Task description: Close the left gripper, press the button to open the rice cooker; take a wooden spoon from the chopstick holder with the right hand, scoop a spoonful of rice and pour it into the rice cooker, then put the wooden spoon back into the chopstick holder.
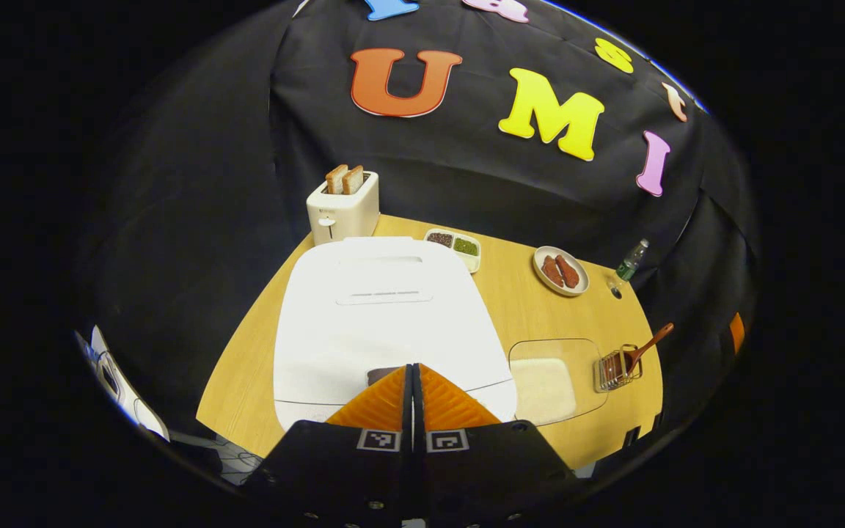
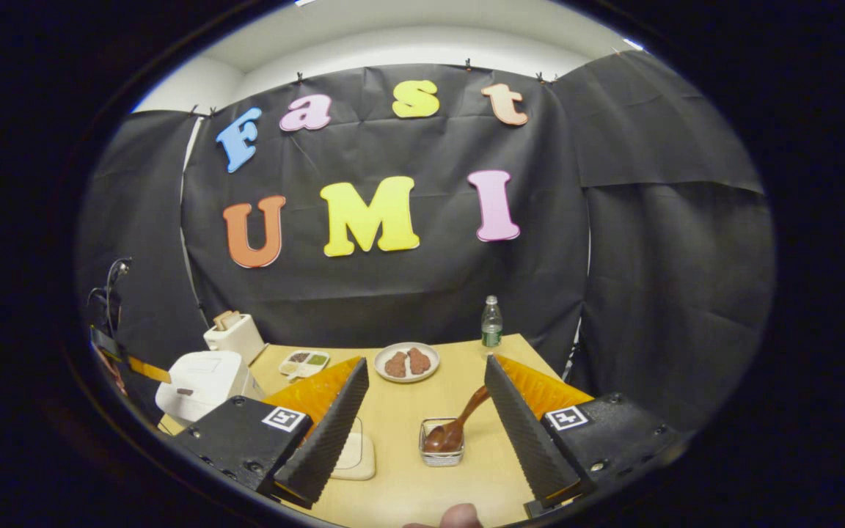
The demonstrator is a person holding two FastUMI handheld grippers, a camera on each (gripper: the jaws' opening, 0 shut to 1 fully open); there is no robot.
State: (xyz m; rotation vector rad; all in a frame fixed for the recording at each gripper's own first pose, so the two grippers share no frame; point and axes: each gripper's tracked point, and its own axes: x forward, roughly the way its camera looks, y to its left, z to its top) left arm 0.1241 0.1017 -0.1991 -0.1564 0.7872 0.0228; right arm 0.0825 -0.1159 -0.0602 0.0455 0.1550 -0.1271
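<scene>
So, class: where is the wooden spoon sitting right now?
The wooden spoon stands in the chopstick holder on the table, between the open right tongs, right of the rice container.

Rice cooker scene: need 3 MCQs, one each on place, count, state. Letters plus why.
1. Where is the wooden spoon?
A. in the chopstick holder
B. on the plate
C. in the right gripper

2. How many bread slices stand in the toaster?
A. none
B. two
C. four

3. How is the rice cooker lid?
A. open
B. removed
C. closed

Key:
1. A, the right gripper view shows the spoon's bowl in the wire holder, handle leaning out, and the right gripper open above it.
2. B, the left gripper view shows two slices poking from the slots.
3. C, the lid lies flat, and the left gripper, fingers together, is at its front edge.
</scene>
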